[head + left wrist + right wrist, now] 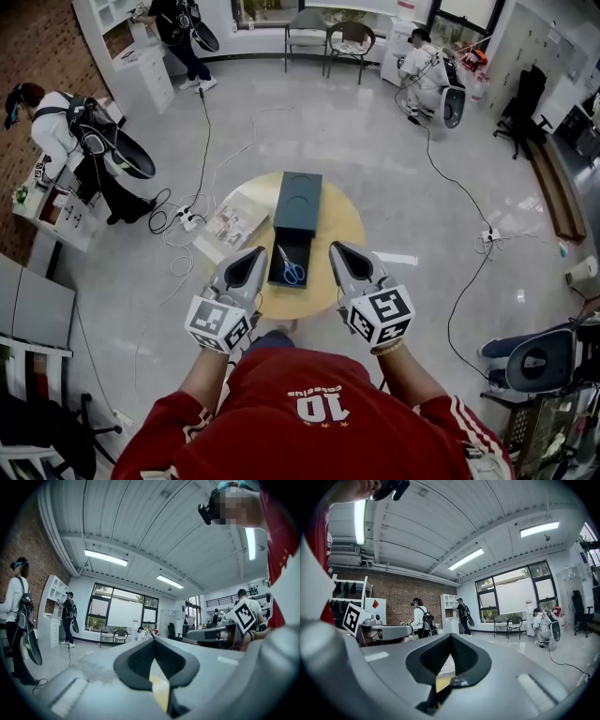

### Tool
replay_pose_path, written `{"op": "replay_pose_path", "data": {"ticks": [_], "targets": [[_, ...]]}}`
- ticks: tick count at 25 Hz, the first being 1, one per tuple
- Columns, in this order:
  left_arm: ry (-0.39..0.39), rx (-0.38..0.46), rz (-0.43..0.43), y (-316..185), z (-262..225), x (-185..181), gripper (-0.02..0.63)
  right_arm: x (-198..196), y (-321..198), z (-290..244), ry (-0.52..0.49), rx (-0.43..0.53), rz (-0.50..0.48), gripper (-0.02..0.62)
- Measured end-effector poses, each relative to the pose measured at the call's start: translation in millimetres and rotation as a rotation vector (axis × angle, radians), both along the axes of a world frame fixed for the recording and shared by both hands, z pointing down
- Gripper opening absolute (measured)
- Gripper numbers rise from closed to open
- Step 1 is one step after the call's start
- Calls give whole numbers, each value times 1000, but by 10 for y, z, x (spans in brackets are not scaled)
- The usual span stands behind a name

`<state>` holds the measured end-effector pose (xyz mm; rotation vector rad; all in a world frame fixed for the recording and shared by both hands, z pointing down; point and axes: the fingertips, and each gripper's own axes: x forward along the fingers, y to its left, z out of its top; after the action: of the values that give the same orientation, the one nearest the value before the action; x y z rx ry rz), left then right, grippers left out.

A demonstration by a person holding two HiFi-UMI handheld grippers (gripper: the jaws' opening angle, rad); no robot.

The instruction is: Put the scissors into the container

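Left tongs [254, 253] and right tongs [337, 247], both pressed together, flank scissors [292, 267] inside container [302, 192].

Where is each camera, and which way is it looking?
Head view: on the person's head, looking down at the round table and the container with the scissors in it; shows the red shirt, left hand-held gripper and right hand-held gripper.
Left gripper view: on the left hand-held gripper, facing across the room toward the windows; shows its shut jaws, the red shirt.
Right gripper view: on the right hand-held gripper, facing the brick wall and windows; shows its shut jaws.
Shared: both gripper views see the windows and each other's marker cube.
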<state>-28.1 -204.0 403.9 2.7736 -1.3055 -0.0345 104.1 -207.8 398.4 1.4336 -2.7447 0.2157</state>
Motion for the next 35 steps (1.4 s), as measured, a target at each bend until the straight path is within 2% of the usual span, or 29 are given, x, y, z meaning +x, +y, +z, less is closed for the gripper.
{"op": "replay_pose_path", "data": {"ticks": [10, 24, 35], "targets": [[5, 15, -1, 13, -65, 4, 3, -2, 92, -218, 5, 80, 34, -2], [21, 25, -73, 6, -98, -199, 3, 180, 48, -225, 18, 109, 111, -2], [24, 15, -71, 41, -42, -200, 3, 238, 79, -186, 22, 110, 148, -2]]}}
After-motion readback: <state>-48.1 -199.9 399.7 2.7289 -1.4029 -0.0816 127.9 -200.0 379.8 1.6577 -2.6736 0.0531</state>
